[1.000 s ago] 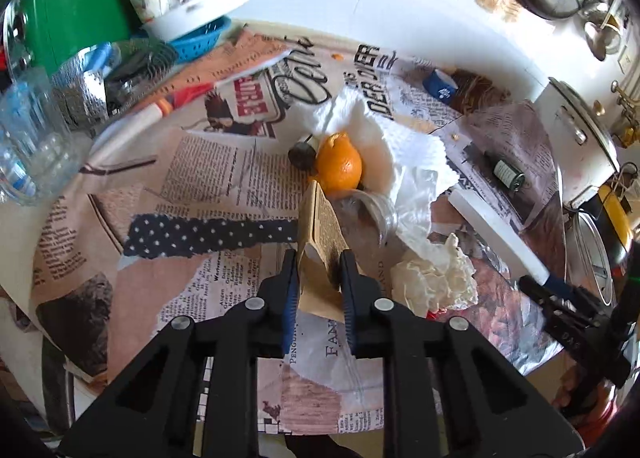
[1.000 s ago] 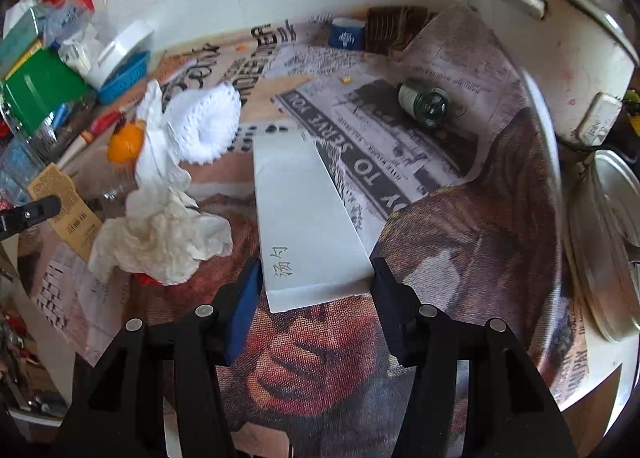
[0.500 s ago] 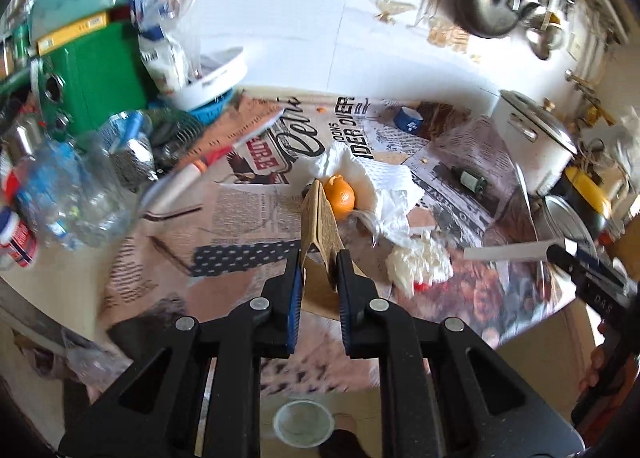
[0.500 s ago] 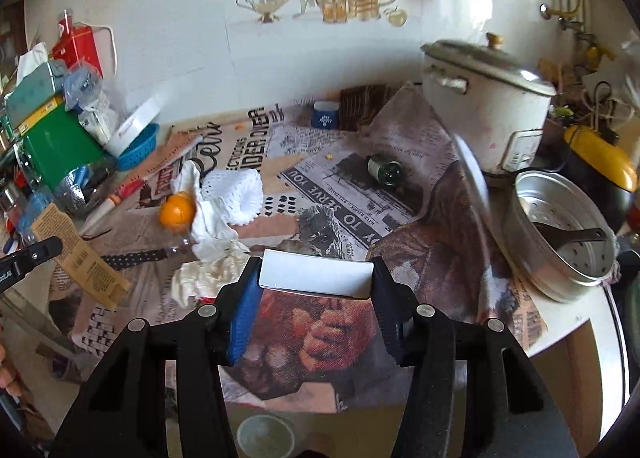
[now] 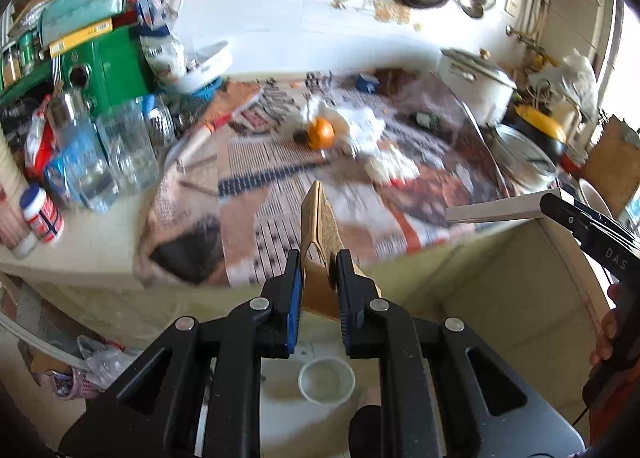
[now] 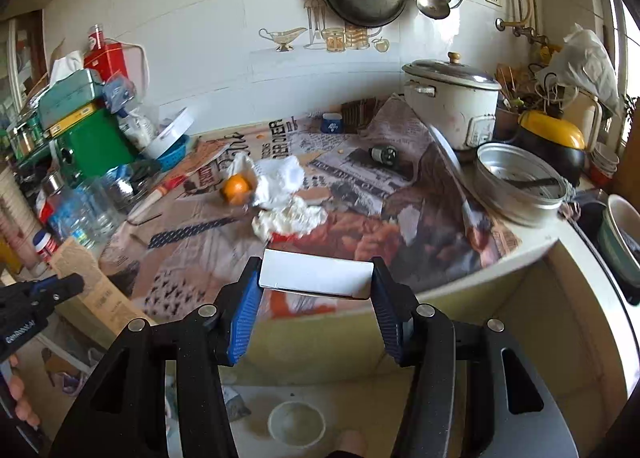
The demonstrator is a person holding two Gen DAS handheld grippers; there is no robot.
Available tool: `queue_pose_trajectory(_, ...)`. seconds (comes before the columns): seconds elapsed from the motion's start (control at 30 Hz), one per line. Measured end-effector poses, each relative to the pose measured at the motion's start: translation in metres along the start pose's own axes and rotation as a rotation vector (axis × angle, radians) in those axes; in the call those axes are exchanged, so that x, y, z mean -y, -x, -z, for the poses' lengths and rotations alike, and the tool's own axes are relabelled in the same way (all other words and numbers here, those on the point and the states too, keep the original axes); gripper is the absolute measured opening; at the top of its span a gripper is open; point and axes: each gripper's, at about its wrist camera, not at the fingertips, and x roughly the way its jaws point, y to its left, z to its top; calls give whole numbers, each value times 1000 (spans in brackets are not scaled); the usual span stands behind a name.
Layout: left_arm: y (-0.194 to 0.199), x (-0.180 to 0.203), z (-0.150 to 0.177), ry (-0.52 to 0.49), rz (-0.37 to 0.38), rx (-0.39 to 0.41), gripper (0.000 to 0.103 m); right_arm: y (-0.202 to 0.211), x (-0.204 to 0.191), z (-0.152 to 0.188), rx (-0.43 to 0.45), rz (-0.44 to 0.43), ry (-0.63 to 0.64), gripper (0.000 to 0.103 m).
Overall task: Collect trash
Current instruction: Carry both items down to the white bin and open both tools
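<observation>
My left gripper [image 5: 316, 270] is shut on a flat brown cardboard packet [image 5: 318, 226] and holds it edge-on in front of the counter edge; it also shows in the right wrist view [image 6: 86, 282]. My right gripper [image 6: 316, 290] is shut on a long white box [image 6: 316, 274], lifted off the counter; the box shows in the left wrist view [image 5: 496, 210]. On the newspaper-covered counter [image 6: 420, 234] lie crumpled white tissues [image 6: 288, 218], an orange [image 6: 236, 188] and a small dark bottle [image 6: 383, 154].
Jars, bottles and a green box [image 6: 94, 142] crowd the counter's left. A white rice cooker [image 6: 452, 110], a steel pot [image 6: 520, 182] and a yellow appliance [image 6: 556, 138] stand at the right. A round white bowl [image 6: 296, 424] sits on the floor below both grippers.
Both grippers have pulled back and up from the counter, carrying the brown packet and the white box past the counter's front edge. The floor and bowl now show below.
</observation>
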Motion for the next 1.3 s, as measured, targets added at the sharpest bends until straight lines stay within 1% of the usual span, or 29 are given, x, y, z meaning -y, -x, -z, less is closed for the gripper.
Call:
queue_pose_trajectory(0.13,-6,9,27,-1,21,-65,16,6,-5,25,-63,-11,8,49)
queue_pose_trajectory(0.27,-21,16,53,9,29,-121,16,5,-4,52,-125,-36,0,49)
queue_pose_trajectory(0.4,-44,21,83,38,22,-173,16,-10,1,82,-192,-64,9,49)
queue_pose_trajectory(0.53,-79,21,117,63,-14,-226,16,-36,6,112,-252,-77,20,49)
queue_pose_trajectory(0.67,-122,16,154,96,-48,-263,16,-75,10,146,-314,-98,40,49)
queue_pose_trajectory(0.77,-161,10,188,110,-86,-284,16,-113,9,176,-357,-106,76,49)
queue_pose_trajectory(0.87,-200,0,223,131,-109,-308,16,-160,9,213,-415,-136,84,49)
queue_pose_trajectory(0.97,-238,-13,256,159,-116,-335,16,-205,7,248,-468,-161,89,49)
queue_pose_trajectory(1.1,-281,-27,294,196,-124,-363,16,-255,5,287,-517,-199,79,49)
queue_pose_trajectory(1.2,-309,-36,317,223,-127,-380,16,-283,1,309,-555,-219,89,50)
queue_pose_trajectory(1.3,-332,-38,331,228,-124,-392,17,-304,0,323,-600,-237,72,51)
